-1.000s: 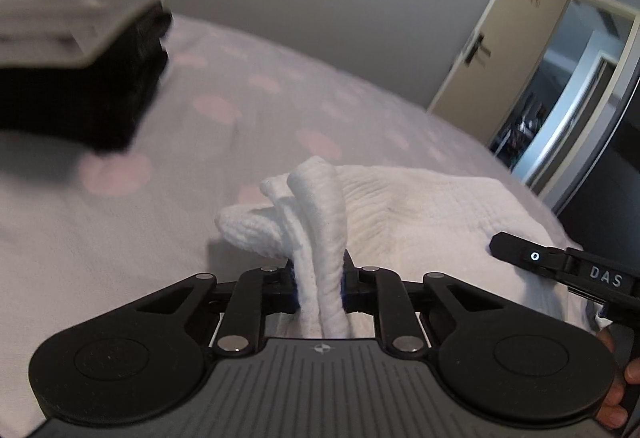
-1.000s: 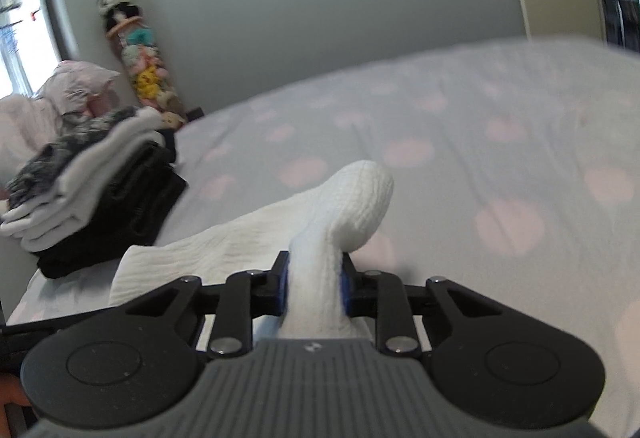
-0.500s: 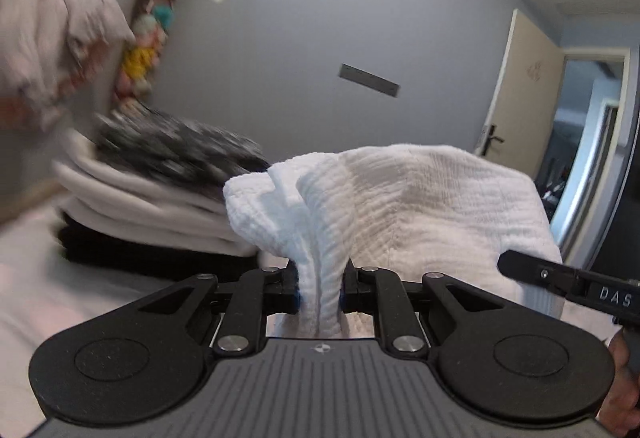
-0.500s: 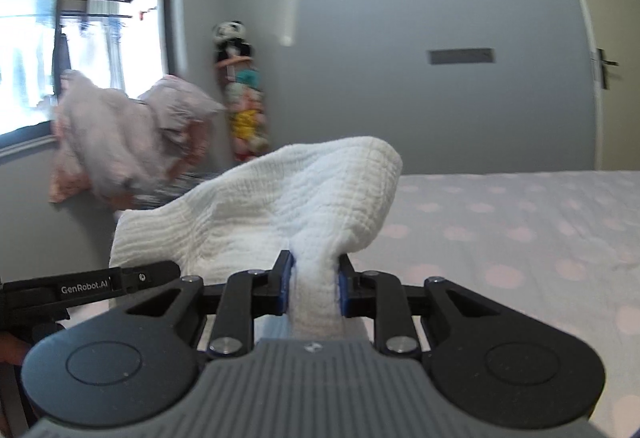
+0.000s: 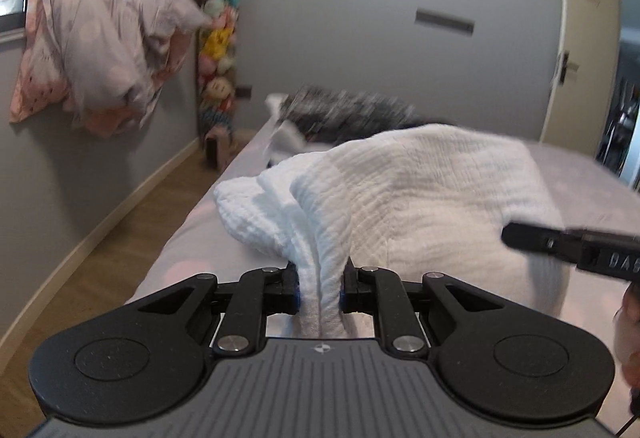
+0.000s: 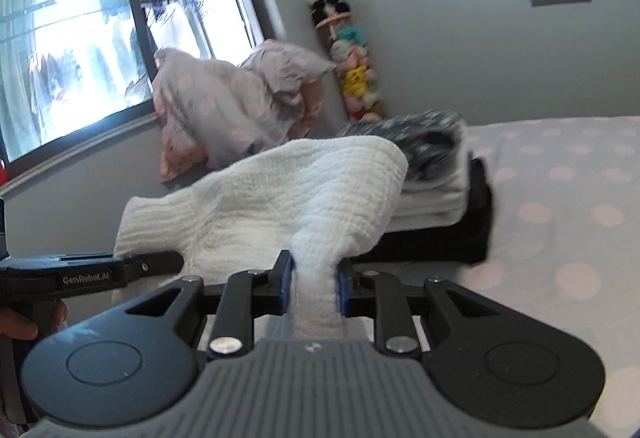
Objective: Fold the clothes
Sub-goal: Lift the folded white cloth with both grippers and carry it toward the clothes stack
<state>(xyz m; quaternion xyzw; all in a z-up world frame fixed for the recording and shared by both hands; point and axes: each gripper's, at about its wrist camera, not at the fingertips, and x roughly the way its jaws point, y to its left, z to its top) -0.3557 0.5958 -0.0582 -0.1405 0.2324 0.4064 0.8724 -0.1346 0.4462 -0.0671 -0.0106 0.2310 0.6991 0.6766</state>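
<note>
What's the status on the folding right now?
Left gripper and right gripper shut on white cloth. Cloth held off the bed. Stack of folded clothes just beyond; nothing blocking.

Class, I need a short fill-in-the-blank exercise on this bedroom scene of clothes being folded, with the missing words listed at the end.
1. Both grippers are clamped on a ______ crinkled cloth.
2. The folded stack lies on a bed sheet printed with pink ______.
3. The toy topping the column of plush toys in the corner is a ______.
4. The bottom layer of the folded stack is ______ in colour.

Missing words: white; dots; panda; black
</note>
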